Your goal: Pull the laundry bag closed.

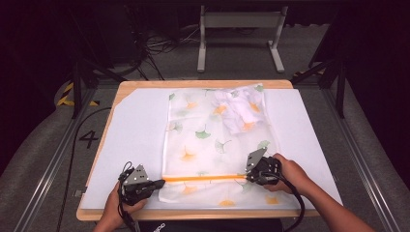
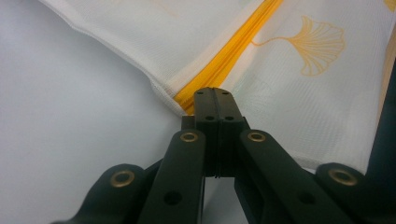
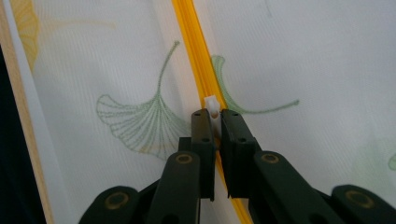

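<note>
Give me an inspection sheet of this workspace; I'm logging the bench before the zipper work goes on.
Surface: white mat on a wooden table.
Job's things: mesh bag with ginkgo print lies flat; orange zipper runs across its near end; white cloth inside, far right.
Clutter: nothing seen.
Grippers: left gripper shut on the zipper's end; right gripper shut on the white zipper pull.
Cables: one trails from each gripper; more lie on the floor behind.
Surroundings: grey metal stand, dark floor.

High view overhead; gripper views close, sharing zipper [image 2: 219,65].
</note>
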Available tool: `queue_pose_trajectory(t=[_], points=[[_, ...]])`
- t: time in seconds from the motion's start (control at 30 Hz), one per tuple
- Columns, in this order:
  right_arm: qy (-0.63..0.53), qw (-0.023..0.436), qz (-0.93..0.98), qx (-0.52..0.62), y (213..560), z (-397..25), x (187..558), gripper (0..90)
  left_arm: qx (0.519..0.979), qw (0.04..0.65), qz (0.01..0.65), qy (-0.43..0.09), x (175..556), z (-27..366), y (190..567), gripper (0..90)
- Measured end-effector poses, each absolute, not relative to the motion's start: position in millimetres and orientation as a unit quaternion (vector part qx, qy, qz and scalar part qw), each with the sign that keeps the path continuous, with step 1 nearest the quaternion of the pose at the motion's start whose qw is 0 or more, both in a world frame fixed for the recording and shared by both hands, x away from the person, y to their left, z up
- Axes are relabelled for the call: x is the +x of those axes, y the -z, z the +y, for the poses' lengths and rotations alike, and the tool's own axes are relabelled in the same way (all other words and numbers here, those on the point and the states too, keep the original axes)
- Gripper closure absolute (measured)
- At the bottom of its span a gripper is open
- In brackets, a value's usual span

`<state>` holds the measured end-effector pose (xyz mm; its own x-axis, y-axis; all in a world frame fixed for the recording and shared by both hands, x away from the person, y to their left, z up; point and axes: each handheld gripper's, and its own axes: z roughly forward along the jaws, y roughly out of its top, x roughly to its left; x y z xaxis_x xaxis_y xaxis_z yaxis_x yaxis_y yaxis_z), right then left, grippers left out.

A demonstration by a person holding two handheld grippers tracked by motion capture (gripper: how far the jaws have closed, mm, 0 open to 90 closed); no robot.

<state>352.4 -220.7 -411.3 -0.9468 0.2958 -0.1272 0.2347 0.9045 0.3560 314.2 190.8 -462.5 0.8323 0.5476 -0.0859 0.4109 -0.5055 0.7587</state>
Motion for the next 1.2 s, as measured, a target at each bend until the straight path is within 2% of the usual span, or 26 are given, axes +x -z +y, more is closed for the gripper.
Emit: queue_pose_trajectory(t=[1.2], points=[[-0.141, 0.097, 0.968, 0.184, 406.6, -277.4, 349.0, 84.3, 0.863, 0.413, 0.278, -0.081, 314.4, 191.0, 462.6, 90.0]])
